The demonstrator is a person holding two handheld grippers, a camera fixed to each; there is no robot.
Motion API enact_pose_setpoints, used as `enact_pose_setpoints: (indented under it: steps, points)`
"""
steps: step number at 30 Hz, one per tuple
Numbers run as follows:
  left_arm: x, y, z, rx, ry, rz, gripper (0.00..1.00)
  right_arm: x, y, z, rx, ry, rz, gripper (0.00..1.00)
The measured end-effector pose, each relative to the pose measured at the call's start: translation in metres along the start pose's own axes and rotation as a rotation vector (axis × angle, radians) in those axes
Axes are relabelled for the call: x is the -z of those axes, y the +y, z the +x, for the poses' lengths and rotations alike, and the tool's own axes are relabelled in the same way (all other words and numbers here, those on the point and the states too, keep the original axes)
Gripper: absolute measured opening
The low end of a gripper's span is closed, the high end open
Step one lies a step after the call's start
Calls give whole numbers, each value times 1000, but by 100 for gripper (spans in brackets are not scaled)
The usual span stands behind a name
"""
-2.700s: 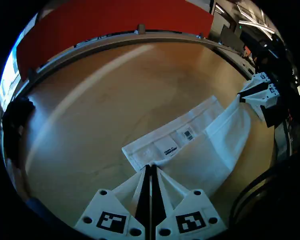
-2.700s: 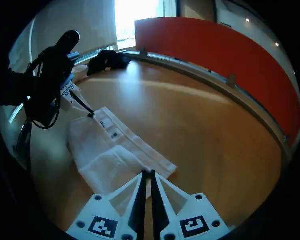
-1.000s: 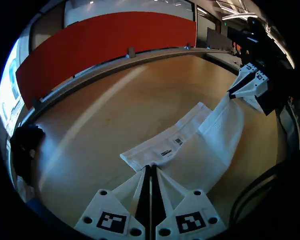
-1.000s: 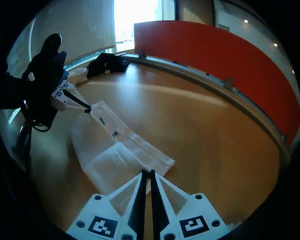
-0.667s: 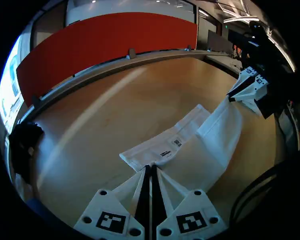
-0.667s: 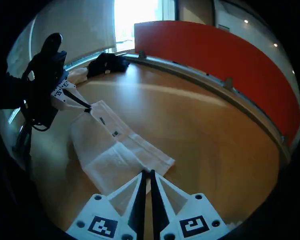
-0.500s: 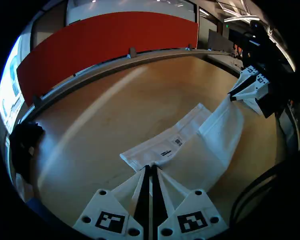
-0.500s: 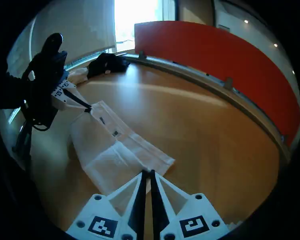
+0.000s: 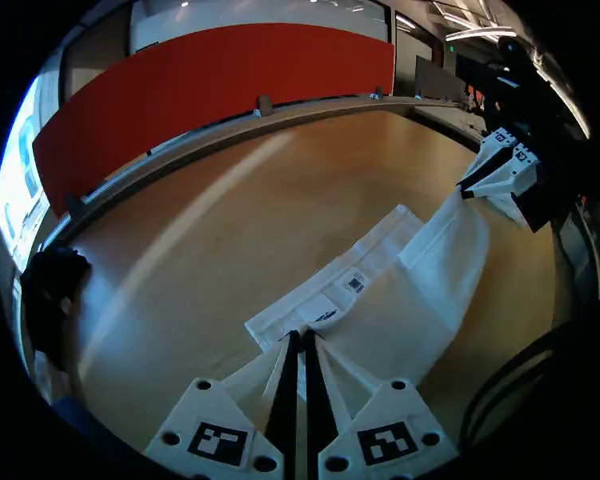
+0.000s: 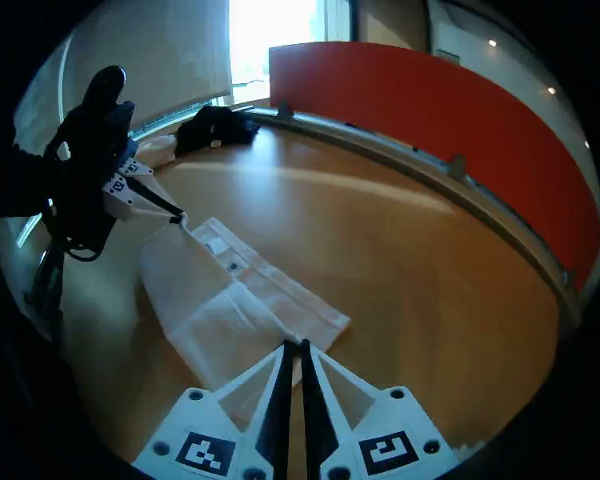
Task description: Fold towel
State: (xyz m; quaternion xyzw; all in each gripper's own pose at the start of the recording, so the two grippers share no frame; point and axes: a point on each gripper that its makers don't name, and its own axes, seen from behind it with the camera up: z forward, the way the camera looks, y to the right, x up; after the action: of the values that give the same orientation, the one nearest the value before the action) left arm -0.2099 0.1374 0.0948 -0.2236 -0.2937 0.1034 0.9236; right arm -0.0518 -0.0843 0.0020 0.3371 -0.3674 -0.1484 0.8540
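The towel (image 9: 396, 304), white and partly doubled over, lies on the wooden surface (image 9: 244, 216) with its upper layer drawn up at two corners. In the left gripper view we see the left tongs (image 9: 300, 336) closed together on the near corner, a sliver of white cloth showing between the fingers. Farther off, the right tongs (image 9: 462, 192) pinch the other corner, which hangs raised above the surface. The lower layer lies flat beside the lifted fold, and a small tag (image 9: 354, 282) shows on it.

In the right gripper view we see the towel (image 10: 212, 312) from the other end. The right tongs (image 10: 294, 346) are pressed together over its near edge, and the left tongs (image 10: 176, 218) grip the far corner, tips closed on the cloth. A red panel (image 10: 428, 104) runs along the back edge of the surface (image 10: 396, 264), and a dark bundle (image 10: 216, 126) sits near the window, well apart from the towel.
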Motion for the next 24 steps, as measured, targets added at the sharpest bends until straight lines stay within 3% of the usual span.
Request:
enact_pose_setpoints:
  steps: [11, 24]
  points:
    - [2, -4, 13, 39, 22, -1, 6, 0, 4, 3, 5, 2, -4, 7]
    - [-4, -28, 22, 72, 33, 36, 6, -17, 23, 19, 10, 1, -13, 7]
